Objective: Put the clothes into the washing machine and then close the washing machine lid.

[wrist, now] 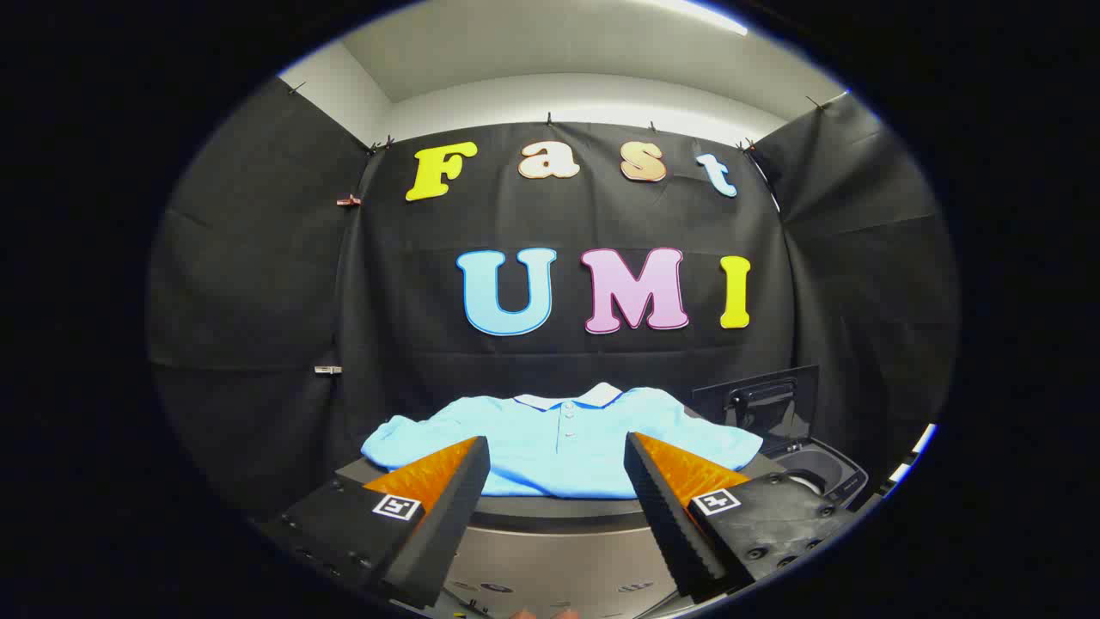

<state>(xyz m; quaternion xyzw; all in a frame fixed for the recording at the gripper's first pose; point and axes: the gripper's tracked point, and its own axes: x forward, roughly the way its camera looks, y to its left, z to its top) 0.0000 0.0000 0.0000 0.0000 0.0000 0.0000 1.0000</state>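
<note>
A light blue polo shirt (559, 443) with a white collar lies spread flat on a dark raised surface (550, 509), just beyond my fingers. To its right stands a small dark washing machine (821, 468) with its lid (756, 400) raised upright and the drum opening showing. My gripper (557, 456) is open, its two orange-and-black fingers wide apart with nothing between them, short of the shirt's near hem.
Black cloth walls close the booth at the back and on both sides. A grey metallic front panel (559, 563) drops below the surface that holds the shirt, right under my fingers.
</note>
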